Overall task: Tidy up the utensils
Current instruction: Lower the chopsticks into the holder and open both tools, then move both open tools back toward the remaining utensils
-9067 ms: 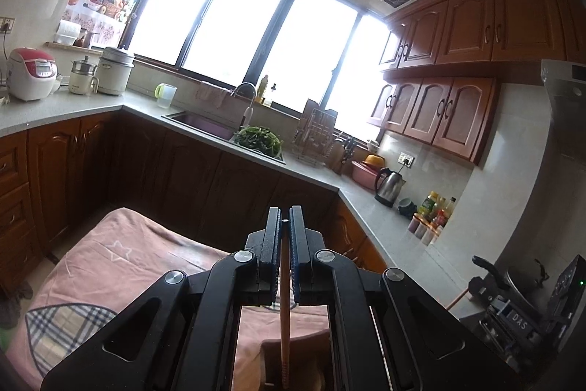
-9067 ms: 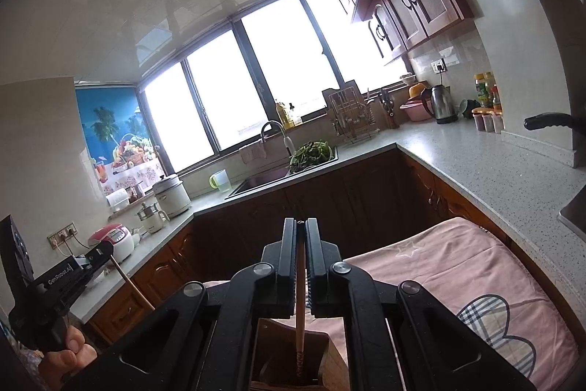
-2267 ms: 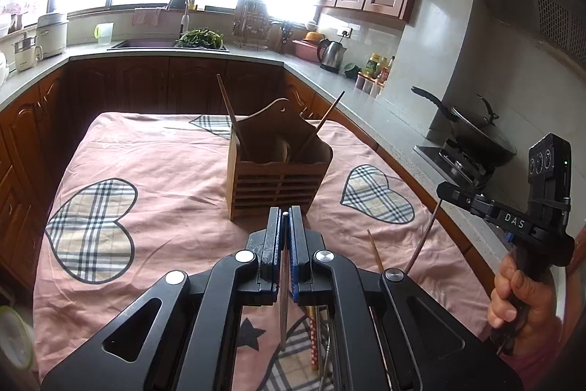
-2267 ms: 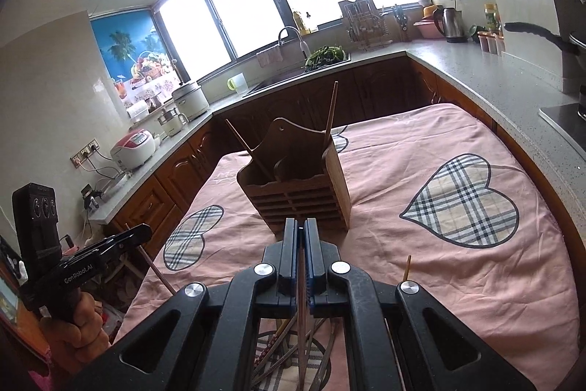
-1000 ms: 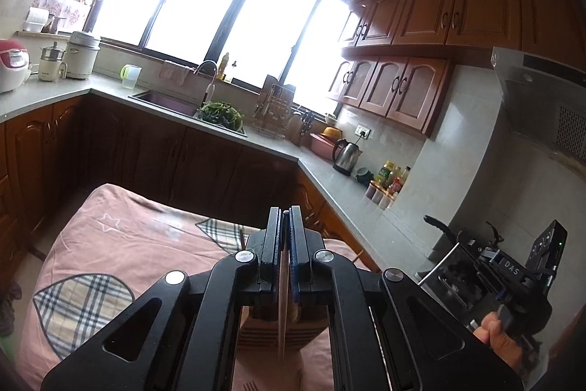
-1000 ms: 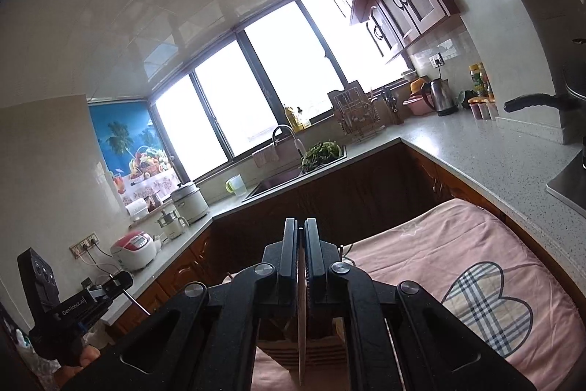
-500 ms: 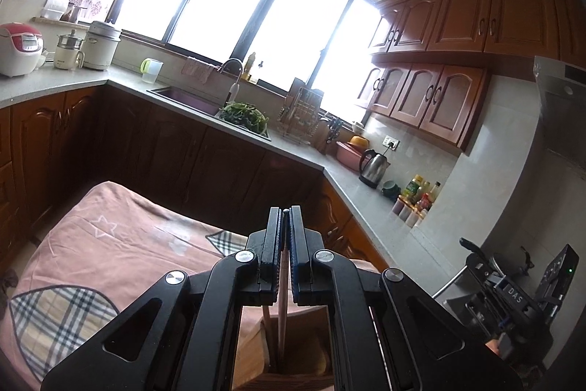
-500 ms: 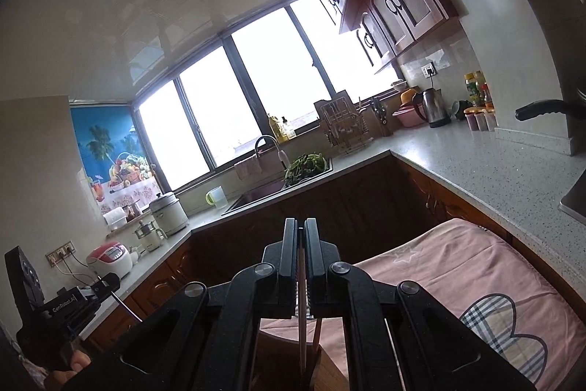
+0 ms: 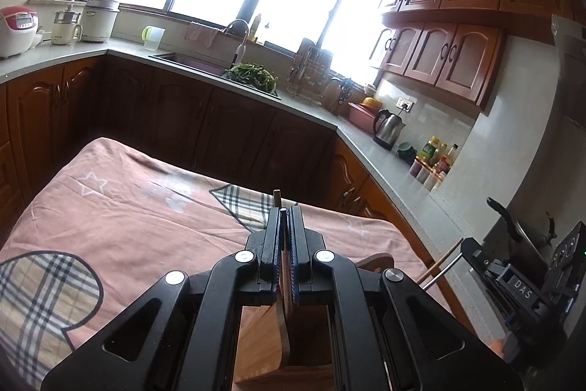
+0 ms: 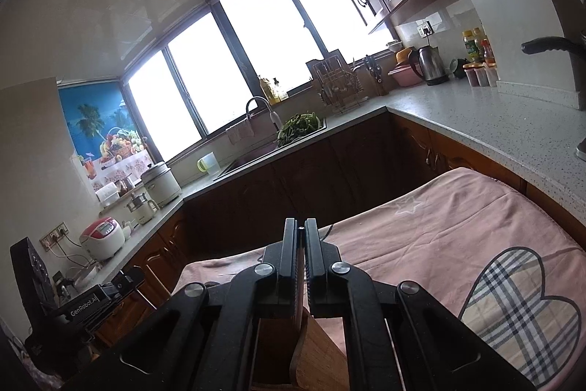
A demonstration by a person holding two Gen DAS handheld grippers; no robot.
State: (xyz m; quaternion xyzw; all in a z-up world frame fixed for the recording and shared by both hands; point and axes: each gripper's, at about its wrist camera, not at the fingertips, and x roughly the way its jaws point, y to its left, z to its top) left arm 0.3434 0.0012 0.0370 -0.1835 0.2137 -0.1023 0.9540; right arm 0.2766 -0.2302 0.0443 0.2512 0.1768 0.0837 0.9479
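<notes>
Across the lower half of both wrist views: pink cloth-covered table (image 9: 128, 218) with plaid hearts, dark cabinets, grey counter and sink behind it.

Bottom centre of each frame: wooden utensil holder (image 9: 256, 347), directly under both grippers. Open top and a central divider show through the gap in the gripper frames. Can't tell which compartment each stick is over.

Left gripper (image 9: 285, 237): jaws closed on a thin chopstick (image 9: 278, 198). Dark top end pokes out just above the fingertips; the shaft runs down between the pads toward the holder. Lower tip is hidden.

Right gripper (image 10: 300, 251): jaws closed on a second thin stick (image 10: 300, 281), only a sliver visible between the pads, pointing down into the holder. In the left wrist view, lower right, this gripper shows with two thin sticks slanting up beside it; what they are I can't tell.

Handling, my read:
- Sticks are light, stiff, smooth, so they will likely pivot in a flat-pad pinch.
- Both pinches sit near the upper end, so the long lower part can swing. A pinch nearer mid-length would be steadier.
- Not fragile. Risk is a tip catching the holder rim or divider and levering out of the pads.
- Holder looks light enough to shift or tip if a stick jams sideways.
- Best to release only with the tip well below the rim.
</notes>
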